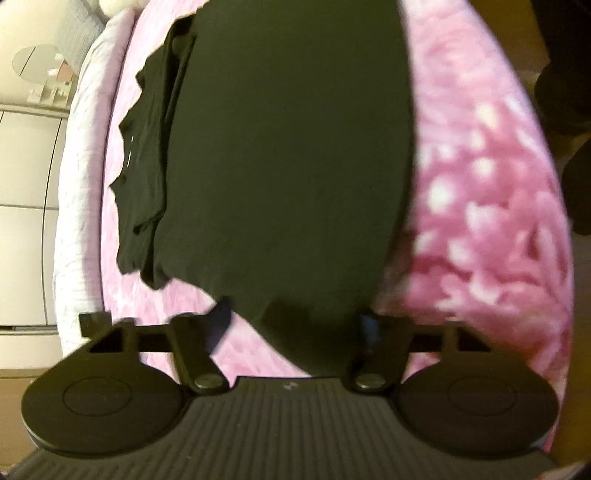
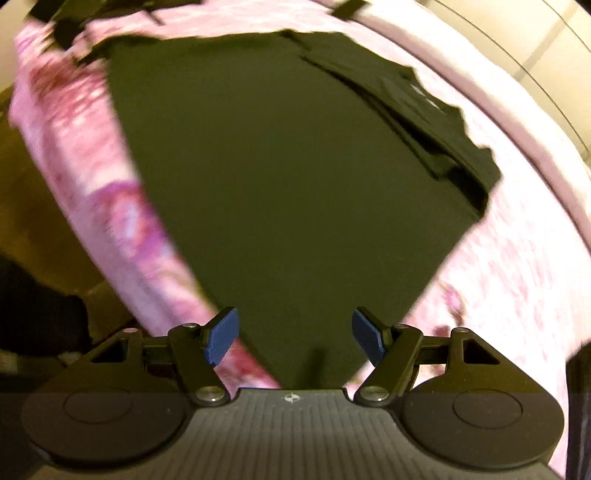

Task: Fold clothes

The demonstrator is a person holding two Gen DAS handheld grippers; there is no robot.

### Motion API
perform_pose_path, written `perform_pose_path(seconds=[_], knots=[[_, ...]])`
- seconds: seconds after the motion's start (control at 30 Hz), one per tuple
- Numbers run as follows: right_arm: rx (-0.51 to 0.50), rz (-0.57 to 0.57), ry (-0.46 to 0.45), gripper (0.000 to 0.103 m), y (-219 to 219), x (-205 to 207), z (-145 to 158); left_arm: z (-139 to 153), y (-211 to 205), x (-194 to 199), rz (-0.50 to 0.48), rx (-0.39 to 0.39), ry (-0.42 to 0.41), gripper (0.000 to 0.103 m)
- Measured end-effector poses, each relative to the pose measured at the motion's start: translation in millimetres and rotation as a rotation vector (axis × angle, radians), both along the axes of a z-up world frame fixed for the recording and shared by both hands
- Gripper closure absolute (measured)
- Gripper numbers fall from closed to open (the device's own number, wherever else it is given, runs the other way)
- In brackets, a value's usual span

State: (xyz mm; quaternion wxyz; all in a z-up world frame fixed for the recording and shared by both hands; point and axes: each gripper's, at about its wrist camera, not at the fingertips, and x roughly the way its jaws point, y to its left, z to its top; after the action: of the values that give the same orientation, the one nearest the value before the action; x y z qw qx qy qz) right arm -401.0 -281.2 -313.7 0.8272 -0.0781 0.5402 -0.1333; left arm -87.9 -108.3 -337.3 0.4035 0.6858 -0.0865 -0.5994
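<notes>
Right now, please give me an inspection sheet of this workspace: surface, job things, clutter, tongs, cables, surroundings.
Surface: pink patterned blanket over a bed, with a white cover along its far edge.
Job's things: one black garment spread flat; its far side is folded over in layers.
Clutter: dark pieces at the blanket's top edge, too blurred to name.
Tongs: left tongs over the garment's near edge, jaws apart, image blurred, contact unclear. Right tongs open, blue pads clear of the cloth's near corner.
Cables: nothing seen.
Surroundings: white cabinets beyond the bed, with small items on top.
</notes>
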Motion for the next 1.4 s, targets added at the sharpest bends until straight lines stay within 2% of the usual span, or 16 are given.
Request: perform_pose_path(seconds=[0.07,0.13,0.23,0.37,0.5,0.7,0.77,0.8,0.83,0.93,1.03,1.17,1.4], knots=[[-0.037,0.036,-0.014,0.033,14.0,4.7,-8.5,1.4,4.6,2.1,0.008,-0.028,0.031,0.069],[-0.087,0.066,-0.031,0.033,23.8,8.2,-20.8,1.7,6.5,6.3,0.046,-0.067,0.068,0.075],[-0.171,0.105,-0.059,0.033,37.8,8.7,-36.6,0.5,0.7,16.7,0.155,-0.101,0.135,0.081],[-0.292,0.149,-0.088,0.033,54.3,-0.1,-48.2,-0.2,0.5,20.6,0.232,-0.145,0.194,0.085],[-0.437,0.17,-0.048,0.035,62.7,-7.6,-59.5,-6.6,4.3,17.8,0.243,-0.152,0.186,0.086],[-0.525,0.166,0.013,0.04,50.1,-15.9,-65.5,0.4,0.4,16.5,0.266,-0.152,0.196,0.086],[-0.516,0.173,0.008,0.051,46.0,-18.0,-67.8,0.9,-1.4,15.9,0.272,-0.147,0.196,0.088],[-0.497,0.18,0.008,0.069,45.5,-18.2,-68.9,1.2,-2.3,15.6,0.274,-0.144,0.197,0.09],[-0.48,0.183,0.014,0.103,45.1,-17.5,-68.5,2.2,-2.1,14.1,0.273,-0.14,0.193,0.093],[-0.422,0.158,0.024,0.103,42.3,-16.0,-53.4,19.4,3.3,7.7,0.264,-0.125,0.184,0.096],[-0.379,0.142,0.018,0.103,36.7,-17.4,-21.5,44.4,9.8,3.6,0.27,-0.119,0.174,0.098],[-0.328,0.18,0.036,0.103,34.4,-22.1,16.0,74.6,14.4,-4.2,0.287,-0.098,0.175,0.099],[-0.21,0.247,0.076,0.103,50.6,-46.1,61.2,112.3,41.5,-32.7,0.349,0.008,0.209,0.099]])
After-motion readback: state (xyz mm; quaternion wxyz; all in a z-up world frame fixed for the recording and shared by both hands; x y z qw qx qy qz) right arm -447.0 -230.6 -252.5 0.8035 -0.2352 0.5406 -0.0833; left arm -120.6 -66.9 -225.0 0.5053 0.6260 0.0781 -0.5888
